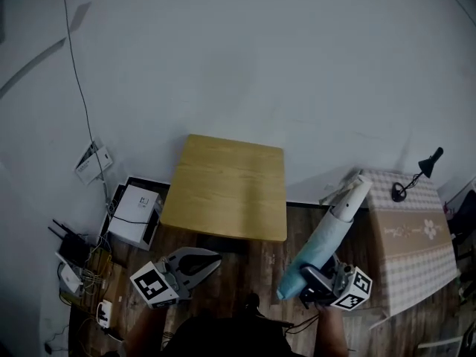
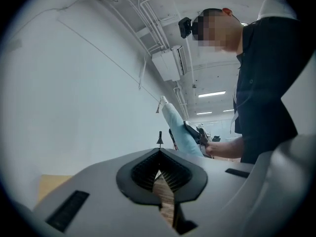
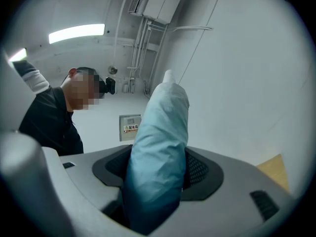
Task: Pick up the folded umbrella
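While the right gripper (image 1: 321, 280) clamps its jaws round the lower part of the pale-blue folded fabric umbrella (image 1: 327, 235), the umbrella slants up in the air just right of the square light-wood table (image 1: 227, 188), clear of its right edge. Off the table's near-left corner, the left gripper (image 1: 212, 262) hangs with jaws drawn together on nothing. Bare dark plank floor (image 1: 260, 262) lies open along the table's near edge.

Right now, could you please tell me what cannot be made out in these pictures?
Lower end of the umbrella: right gripper view, hidden between the jaws of the right gripper.
Print on the wall sign: right gripper view, too small.
The clutter beside the white box: head view, too dark and small.
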The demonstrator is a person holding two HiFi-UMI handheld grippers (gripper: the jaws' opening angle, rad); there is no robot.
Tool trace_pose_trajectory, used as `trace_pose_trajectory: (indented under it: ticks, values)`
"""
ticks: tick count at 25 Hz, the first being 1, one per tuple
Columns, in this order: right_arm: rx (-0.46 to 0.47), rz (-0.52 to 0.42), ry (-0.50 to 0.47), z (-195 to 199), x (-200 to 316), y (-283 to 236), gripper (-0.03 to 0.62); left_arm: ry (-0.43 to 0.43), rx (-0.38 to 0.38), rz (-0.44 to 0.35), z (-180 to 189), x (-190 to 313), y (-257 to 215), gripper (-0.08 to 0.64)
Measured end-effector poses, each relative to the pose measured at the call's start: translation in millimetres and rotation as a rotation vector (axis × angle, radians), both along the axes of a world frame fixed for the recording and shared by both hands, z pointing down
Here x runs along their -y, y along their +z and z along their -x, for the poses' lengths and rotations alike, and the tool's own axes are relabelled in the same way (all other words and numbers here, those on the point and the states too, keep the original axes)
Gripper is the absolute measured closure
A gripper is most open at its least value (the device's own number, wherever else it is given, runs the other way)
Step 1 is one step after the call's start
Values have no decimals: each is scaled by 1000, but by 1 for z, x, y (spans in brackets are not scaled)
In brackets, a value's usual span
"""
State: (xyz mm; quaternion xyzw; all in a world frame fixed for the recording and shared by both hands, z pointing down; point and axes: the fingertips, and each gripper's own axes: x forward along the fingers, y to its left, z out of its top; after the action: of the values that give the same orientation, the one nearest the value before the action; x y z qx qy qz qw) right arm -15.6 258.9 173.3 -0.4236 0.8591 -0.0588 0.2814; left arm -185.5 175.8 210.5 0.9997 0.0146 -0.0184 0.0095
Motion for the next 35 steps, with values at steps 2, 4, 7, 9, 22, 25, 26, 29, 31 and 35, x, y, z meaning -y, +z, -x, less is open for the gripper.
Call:
trace_pose_trajectory:
  ticks: [2, 4, 7, 9, 22, 25, 26, 29, 31, 35]
  values:
    - [-11, 18, 3, 25, -6, 5, 291, -11, -1, 25, 27, 0, 7, 548]
    - [2, 26, 1, 44, -13, 9, 291, -4, -16, 34, 43, -4, 10, 548]
    - [24, 41, 1, 64, -21, 13, 291, 7, -26, 35, 58, -11, 13, 548]
    - [28, 54, -3, 74, -25, 14, 291, 12, -37, 38, 65, -18, 12, 548]
    - [-17, 24, -41, 68, -65, -11, 291, 0, -63, 15, 51, -66, -21, 548]
    - [-25, 15, -19, 54, -80, -10, 291, 38, -34, -25, 32, -83, -24, 548]
    - [-13, 17, -14, 45, -96, -3, 291, 53, -31, -36, 24, -100, -24, 548]
    - [61, 31, -15, 22, -140, 27, 291, 69, -22, 0, 10, -144, -7, 548]
    - [120, 35, -1, 16, -152, 45, 291, 76, 23, 41, 6, -156, 14, 548]
    - [207, 14, 22, 7, -174, 58, 291, 141, 112, 39, -11, -178, 31, 548]
